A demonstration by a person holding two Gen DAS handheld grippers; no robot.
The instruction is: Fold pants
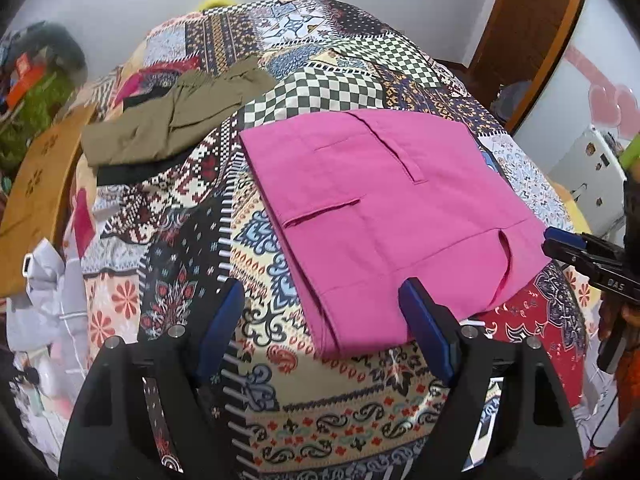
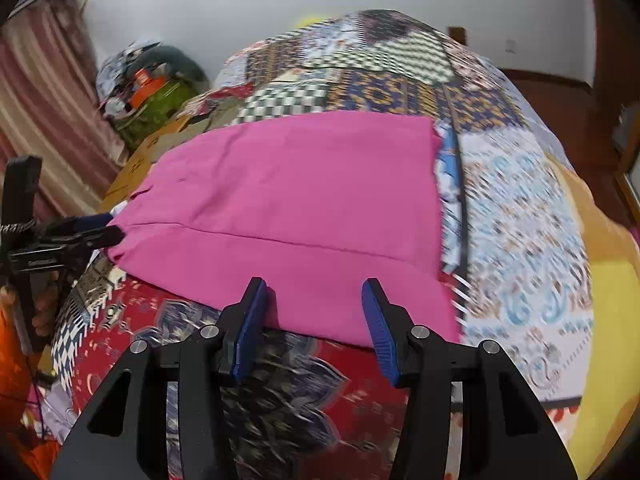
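Pink pants (image 1: 384, 208) lie folded flat on the patterned bedspread (image 1: 280, 380); they also show in the right wrist view (image 2: 296, 208). My left gripper (image 1: 320, 312) is open and empty, just above the near edge of the pants. My right gripper (image 2: 316, 312) is open and empty, its fingertips over the pants' near edge. The right gripper also shows in the left wrist view (image 1: 560, 240) beside the pants' right corner. The left gripper shows in the right wrist view (image 2: 108, 232) at the pants' left corner.
Folded olive-green pants (image 1: 168, 124) lie on a dark garment at the back left of the bed. A wooden headboard panel (image 1: 36, 184) and clutter stand to the left. A wooden door frame (image 1: 532, 40) is at the right.
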